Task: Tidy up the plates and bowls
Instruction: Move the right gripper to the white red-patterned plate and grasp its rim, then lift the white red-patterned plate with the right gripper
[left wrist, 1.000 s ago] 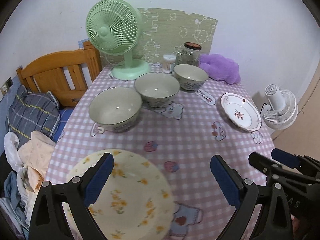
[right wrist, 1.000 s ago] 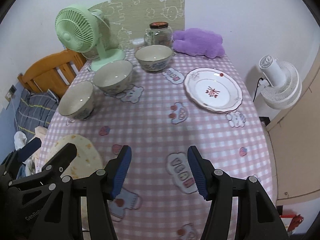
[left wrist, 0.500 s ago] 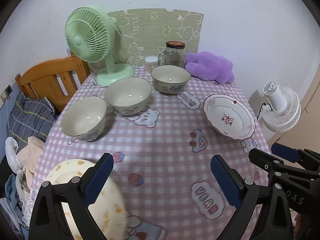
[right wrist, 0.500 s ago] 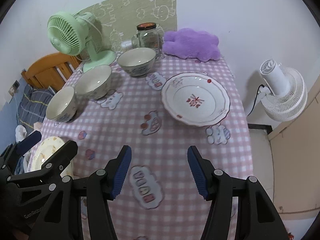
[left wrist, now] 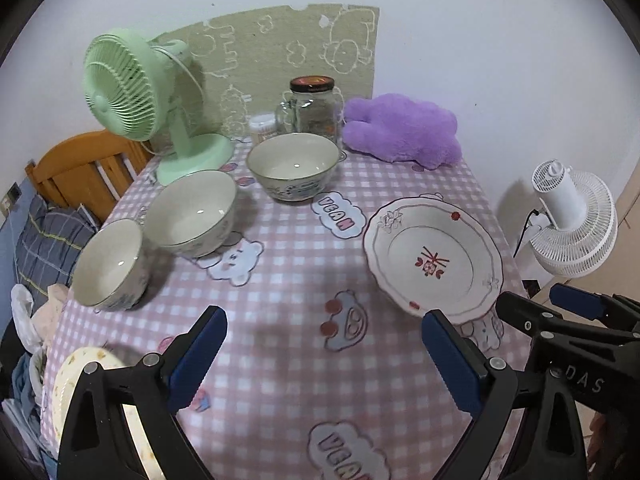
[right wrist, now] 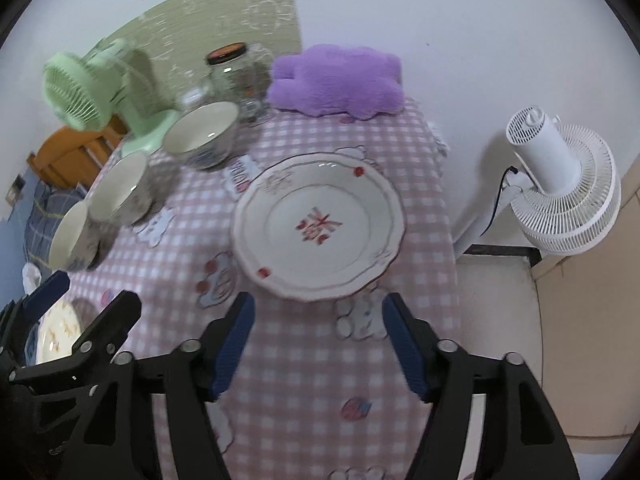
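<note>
The white plate (right wrist: 320,226) with a scalloped rim and red flower marks lies flat on the bench (right wrist: 304,368), toward its right edge, just ahead of the right gripper (right wrist: 318,344). Those jaws are opening, with nothing between them but the pink checked cloth; the pads hang above the cloth just short of the plate's near rim. Three cream bowls stand in a diagonal row on the left half: the far bowl (left wrist: 293,166) near the back, the middle bowl (left wrist: 192,212) and the near bowl (left wrist: 110,264) by the left edge, the last two nearly touching. A yellow-flowered plate (left wrist: 80,368) sits at the near left corner, partly hidden behind the left gripper (left wrist: 324,356), whose jaws stand wide and released over bare cloth. In the left wrist view the right gripper's black frame shows at the lower right, just beyond the white plate. Along the back stand a green desk fan (left wrist: 132,96), a small container (left wrist: 263,126), a glass jar (left wrist: 314,110) with a dark lid, and a purple plush toy (left wrist: 400,130). A white floor fan (right wrist: 560,176) stands off the bench's right side, and a wooden bed frame (left wrist: 80,164) with bedding lies beyond the left.
</note>
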`<state>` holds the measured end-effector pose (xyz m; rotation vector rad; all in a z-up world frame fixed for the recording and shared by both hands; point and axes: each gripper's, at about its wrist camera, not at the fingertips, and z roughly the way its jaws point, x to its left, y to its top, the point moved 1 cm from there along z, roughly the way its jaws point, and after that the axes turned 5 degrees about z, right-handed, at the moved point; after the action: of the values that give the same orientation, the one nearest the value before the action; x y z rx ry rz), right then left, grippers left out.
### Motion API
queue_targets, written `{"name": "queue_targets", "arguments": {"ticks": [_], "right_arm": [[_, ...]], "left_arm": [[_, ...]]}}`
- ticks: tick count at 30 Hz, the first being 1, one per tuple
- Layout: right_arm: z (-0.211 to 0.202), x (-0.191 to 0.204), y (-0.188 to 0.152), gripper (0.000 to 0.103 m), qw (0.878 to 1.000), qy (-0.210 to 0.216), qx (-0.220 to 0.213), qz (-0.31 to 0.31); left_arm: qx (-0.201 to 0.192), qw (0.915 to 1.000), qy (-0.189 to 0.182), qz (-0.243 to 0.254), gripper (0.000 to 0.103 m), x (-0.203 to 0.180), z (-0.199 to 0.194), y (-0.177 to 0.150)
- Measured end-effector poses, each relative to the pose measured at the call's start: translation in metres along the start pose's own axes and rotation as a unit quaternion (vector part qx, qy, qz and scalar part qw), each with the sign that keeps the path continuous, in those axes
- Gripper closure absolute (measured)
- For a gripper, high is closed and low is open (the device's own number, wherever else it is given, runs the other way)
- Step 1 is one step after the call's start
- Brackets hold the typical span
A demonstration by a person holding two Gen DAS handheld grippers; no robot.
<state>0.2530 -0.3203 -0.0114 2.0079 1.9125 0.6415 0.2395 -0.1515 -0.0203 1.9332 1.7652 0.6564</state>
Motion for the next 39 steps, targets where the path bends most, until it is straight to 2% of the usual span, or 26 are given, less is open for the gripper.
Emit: {"name": "queue_targets", "arguments": {"ticks": [6,13,17,20,25,28,30,36,39], "right_arm": [[0.023,-0.021,0.025,0.024,1.000,-0.001,-0.006,0.006],[0.054,-0.044,0.053,0.023,1.000,-0.012,-0.016,0.024],[0.072,-0.055,0.063,0.023,0.999,-0.031,-0.022,0.032],[0.088,-0.064,0.070,0.024,0.999,-0.033,-0.022,0.032],[0.113,-0.069,0.074,0.036,0.999,-0.029,-0.007,0.030],[0.125,-0.067,0.074,0.040,0.999,-0.025,0.000,0.027],[0.132,-0.067,0.073,0.049,0.999,-0.022,0.006,0.027],[0.145,-0.063,0.071,0.064,0.999,-0.005,0.022,0.029],[0.145,-0.060,0.071,0.064,0.999,-0.010,0.018,0.028]], "left_arm": [[0.008,0.9999,0.009,0.007,0.000,-0.015,0.033,0.020],[0.012,0.9999,0.002,0.007,0.001,-0.032,0.071,0.041],[0.014,0.9999,-0.002,0.007,0.006,-0.044,0.093,0.049],[0.018,0.9997,0.012,0.010,0.012,-0.052,0.110,0.051],[0.038,0.9993,0.005,0.003,0.020,-0.060,0.136,0.051],[0.051,0.9987,0.000,0.002,0.029,-0.061,0.147,0.049],[0.057,0.9983,-0.007,0.003,0.050,-0.061,0.153,0.048],[0.058,0.9983,-0.002,0.003,0.055,-0.058,0.157,0.048],[0.059,0.9982,-0.003,0.003,0.055,-0.057,0.157,0.049]]}}
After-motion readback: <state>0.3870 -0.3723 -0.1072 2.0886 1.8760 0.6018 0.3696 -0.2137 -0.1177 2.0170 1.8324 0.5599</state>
